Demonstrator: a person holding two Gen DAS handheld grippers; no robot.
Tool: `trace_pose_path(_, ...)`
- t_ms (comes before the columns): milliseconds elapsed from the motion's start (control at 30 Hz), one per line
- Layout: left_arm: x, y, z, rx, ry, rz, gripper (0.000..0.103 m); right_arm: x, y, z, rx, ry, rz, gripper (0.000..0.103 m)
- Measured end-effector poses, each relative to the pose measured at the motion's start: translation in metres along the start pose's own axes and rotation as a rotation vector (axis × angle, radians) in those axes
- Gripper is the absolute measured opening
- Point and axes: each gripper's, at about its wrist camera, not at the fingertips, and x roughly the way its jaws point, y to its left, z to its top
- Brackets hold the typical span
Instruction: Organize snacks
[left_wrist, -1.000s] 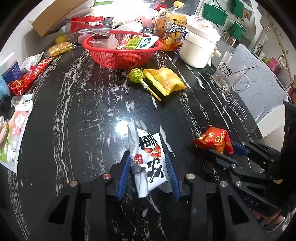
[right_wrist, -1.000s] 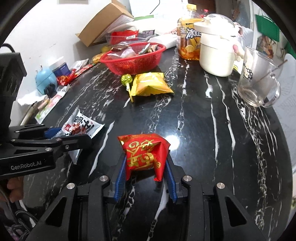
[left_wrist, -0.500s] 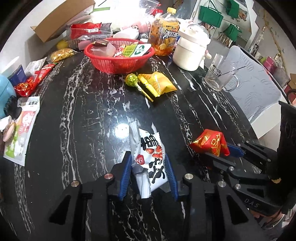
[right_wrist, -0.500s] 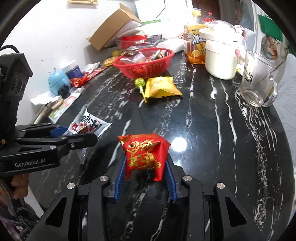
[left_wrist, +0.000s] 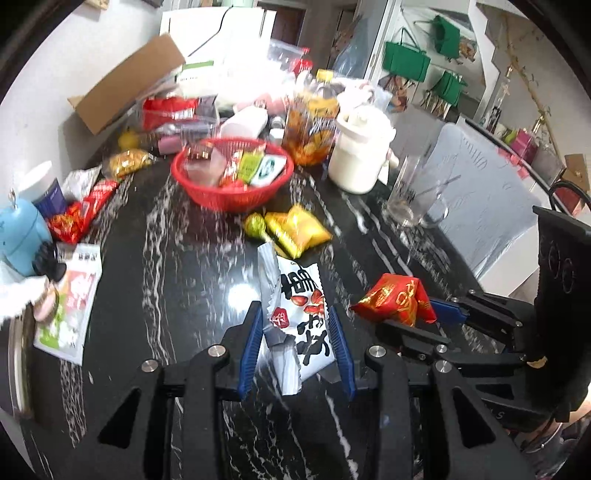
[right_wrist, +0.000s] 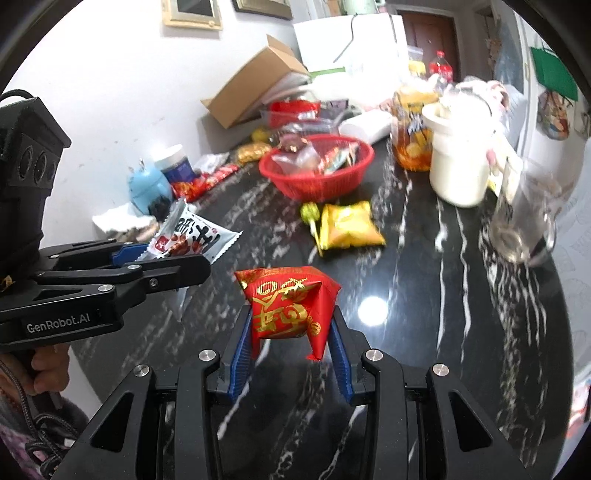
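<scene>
My left gripper (left_wrist: 296, 334) is shut on a white snack packet (left_wrist: 295, 310) with black characters and red nuts, held above the black marble table (left_wrist: 177, 266). To its right, my right gripper (right_wrist: 290, 341) is shut on a red packet (right_wrist: 288, 302) with gold print, also lifted off the table. Each gripper shows in the other view: the right gripper (left_wrist: 417, 317) with the red packet (left_wrist: 395, 299), the left gripper (right_wrist: 162, 258) with the white packet (right_wrist: 192, 238). A red basket (left_wrist: 232, 192) holding several snacks stands at the far side; a yellow packet (left_wrist: 299, 230) and a green lollipop (left_wrist: 255, 224) lie before it.
Behind and right of the basket stand a juice bottle (left_wrist: 312, 129), a white pot (left_wrist: 360, 155) and a glass mug (left_wrist: 413, 199). Snack packets (left_wrist: 81, 210), a blue toy (left_wrist: 22, 232) and a flat pack (left_wrist: 70, 295) line the left edge. A cardboard box (left_wrist: 125, 85) leans at the back.
Both grippers have risen from the table with their packets; the table top has dropped away and more of the far wall and room shows. The grips look the same.
</scene>
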Motion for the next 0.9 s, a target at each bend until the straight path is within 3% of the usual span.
trace_pose_path(400,-0.023,0.000,0.059,0.027,-0.159,-0.026,0.035,-0.016,0.001,0.066,-0.062,-0.118,0.013,0.038)
trace_pose_path(900,-0.009,0.024,0.143,0.030,-0.297,-0.040,0.035,0.009,-0.008,0.157,-0.117,-0.191,0.018,0.038)
